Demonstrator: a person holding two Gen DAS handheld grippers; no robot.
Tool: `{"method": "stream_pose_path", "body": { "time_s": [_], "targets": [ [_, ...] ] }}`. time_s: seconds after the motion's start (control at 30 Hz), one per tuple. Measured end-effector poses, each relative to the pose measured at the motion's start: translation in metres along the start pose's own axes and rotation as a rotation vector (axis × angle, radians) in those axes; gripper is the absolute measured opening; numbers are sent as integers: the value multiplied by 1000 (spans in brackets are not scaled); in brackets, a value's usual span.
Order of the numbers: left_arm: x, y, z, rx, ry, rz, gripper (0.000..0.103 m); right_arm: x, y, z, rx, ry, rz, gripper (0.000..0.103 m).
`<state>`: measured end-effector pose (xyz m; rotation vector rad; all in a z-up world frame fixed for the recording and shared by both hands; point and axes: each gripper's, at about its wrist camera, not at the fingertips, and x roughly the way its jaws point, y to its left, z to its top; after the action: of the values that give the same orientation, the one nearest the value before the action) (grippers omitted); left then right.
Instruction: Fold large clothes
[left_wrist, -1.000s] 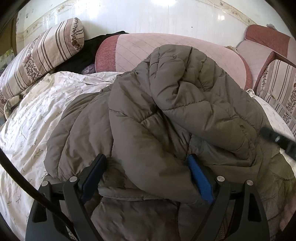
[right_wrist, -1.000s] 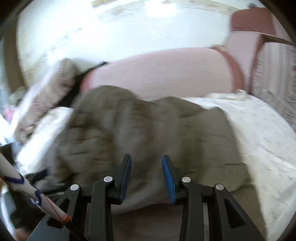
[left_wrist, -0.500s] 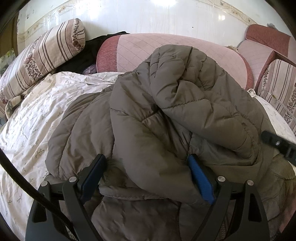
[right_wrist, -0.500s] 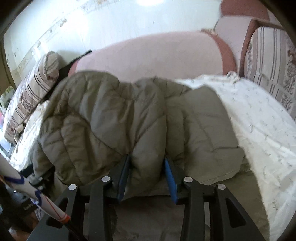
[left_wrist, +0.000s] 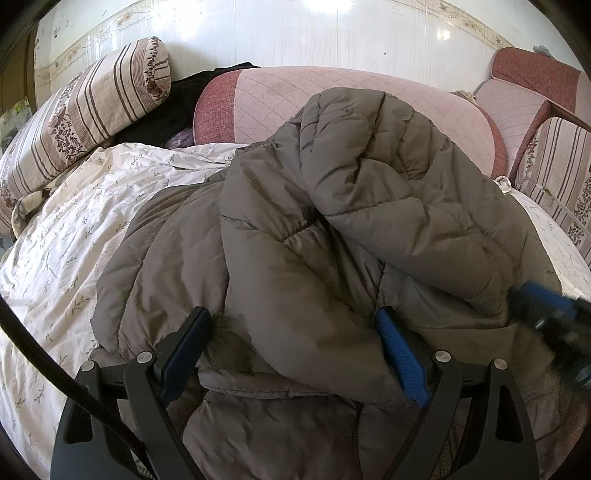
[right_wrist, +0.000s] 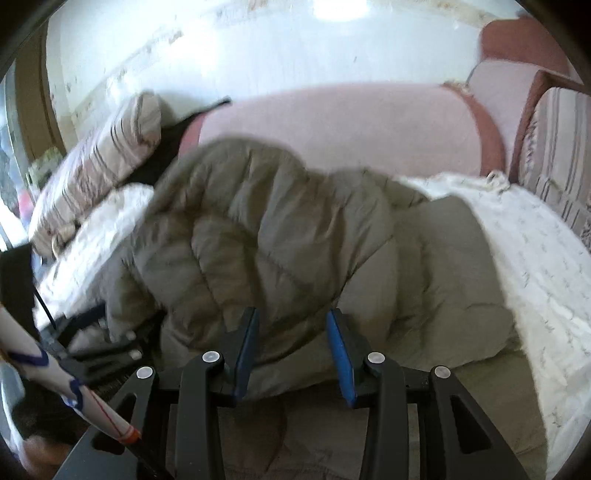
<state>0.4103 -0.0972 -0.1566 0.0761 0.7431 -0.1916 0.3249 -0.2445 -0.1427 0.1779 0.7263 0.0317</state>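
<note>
Left gripper (left_wrist: 293, 349) jaws spread wide, a fold of the grey puffer coat (left_wrist: 332, 229) bulging between them — right gripper (right_wrist: 291, 341) parted too, coat edge between its jaws, nothing clenched.

Both grippers same build: left gripper (left_wrist: 293, 349) and right gripper (right_wrist: 291, 341) have black plastic finger arms, blue textured pads (left_wrist: 400, 363), round silver screws (right_wrist: 375, 357) at pivots. Black cable (left_wrist: 40, 363) runs past left frame.
</note>
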Motion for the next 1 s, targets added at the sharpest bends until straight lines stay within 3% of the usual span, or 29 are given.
{"method": "stream_pose_path", "body": {
  "time_s": [0.1,1.0],
  "targets": [
    [0,-1,0,2,1,4,91,14,4,-8,-40,57,-32,43],
    [0,-2,-1,3,0,5,91,-15,7,-4,-41,-28,-20,44]
  ]
}}
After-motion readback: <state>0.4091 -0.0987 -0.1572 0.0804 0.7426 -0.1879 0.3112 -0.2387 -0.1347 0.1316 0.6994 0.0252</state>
